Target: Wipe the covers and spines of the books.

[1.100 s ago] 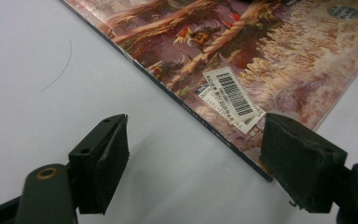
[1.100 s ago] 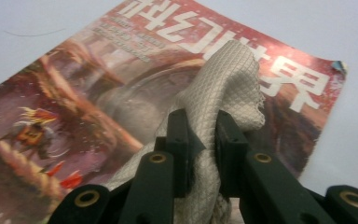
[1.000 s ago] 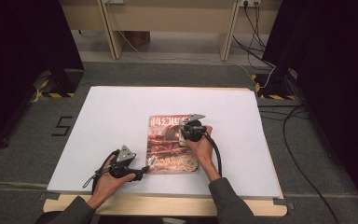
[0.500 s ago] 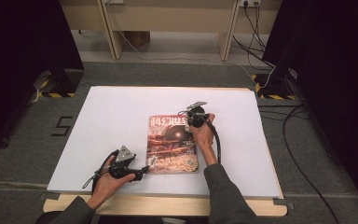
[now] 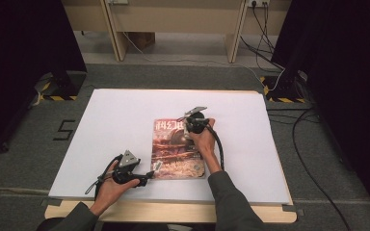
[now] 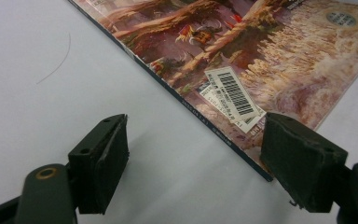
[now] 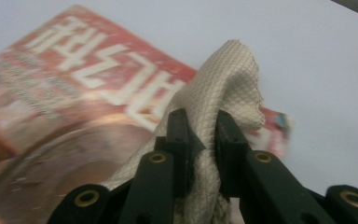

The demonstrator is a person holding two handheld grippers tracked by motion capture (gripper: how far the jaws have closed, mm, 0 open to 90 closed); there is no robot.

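A magazine [image 5: 176, 151] with a red and brown cover lies flat on the white tabletop [image 5: 115, 120]. My right gripper [image 5: 187, 126] is over its far edge, shut on a beige woven cloth [image 7: 228, 84] that bunches up between the pads; the gripper's own view [image 7: 200, 130] shows the blurred cover [image 7: 74, 93] beneath. My left gripper [image 5: 155, 168] rests at the magazine's near left corner, open. In its own view [image 6: 193, 154] the jaws straddle the cover's corner [image 6: 242, 42] without touching it, near a barcode label [image 6: 230, 93].
The white top ends at a wooden front edge [image 5: 173, 211]. Carpet surrounds the table, with a "5" mark [image 5: 66, 130] at the left and cables [image 5: 313, 144] at the right. Wooden furniture legs [image 5: 118, 38] stand at the back.
My right gripper has carried the cloth from the middle of the cover up to its far edge. The left gripper has stayed put, still open.
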